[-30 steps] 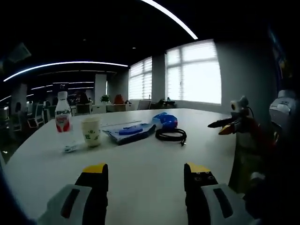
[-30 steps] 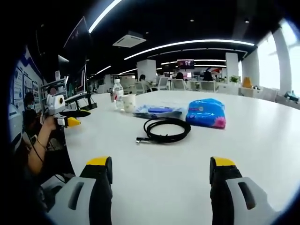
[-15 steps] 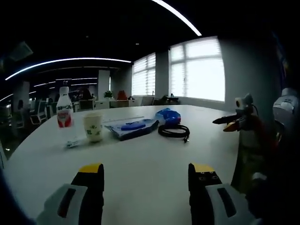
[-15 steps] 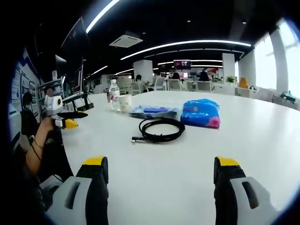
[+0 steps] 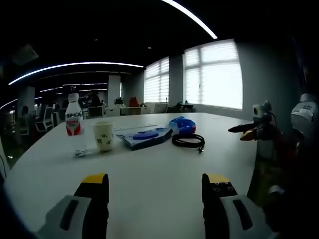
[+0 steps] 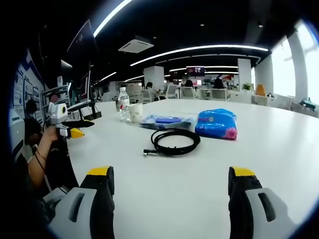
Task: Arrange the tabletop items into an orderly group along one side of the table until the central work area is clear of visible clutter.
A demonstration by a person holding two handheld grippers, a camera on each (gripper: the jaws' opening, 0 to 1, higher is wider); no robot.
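On the white surface (image 5: 149, 174), five items are being seen in a loose row, far from both tools. Left tool (image 5: 154, 185): jaws are being held wide apart, nothing gripped, hovering over bare surface at the near edge. Right tool (image 6: 172, 179): same state, jaws spread wide, nothing being held.

Left gripper view, left to right:
- water bottle (image 5: 74, 122), red label, upright, far left
- paper cup (image 5: 104, 143), upright, just right of the bottle; a small clear wrapper (image 5: 79, 152) is lying near the bottle's base
- flat clear bag with blue contents (image 5: 144, 137), lying flat, right of the cup
- blue packet (image 5: 180, 125), beyond the bag's right end
- black cable (image 5: 187, 141), coiled, near side of the blue packet

Right gripper view: the same group is being seen from the other side.
- black cable (image 6: 174, 142) is nearest, coiled, plug end pointing left
- blue packet (image 6: 216, 123) just right of it, with pink print at its lower edge
- flat clear bag (image 6: 164, 121) beyond the cable
- paper cup (image 6: 135, 112) and water bottle (image 6: 124, 103) farther left, side by side; contact cannot be told

The right tool (image 5: 245, 132) is being seen at the right edge of the left gripper view, off the surface edge. The left tool (image 6: 76, 128) is being seen at the left of the right gripper view, held by a hand (image 6: 49, 137).
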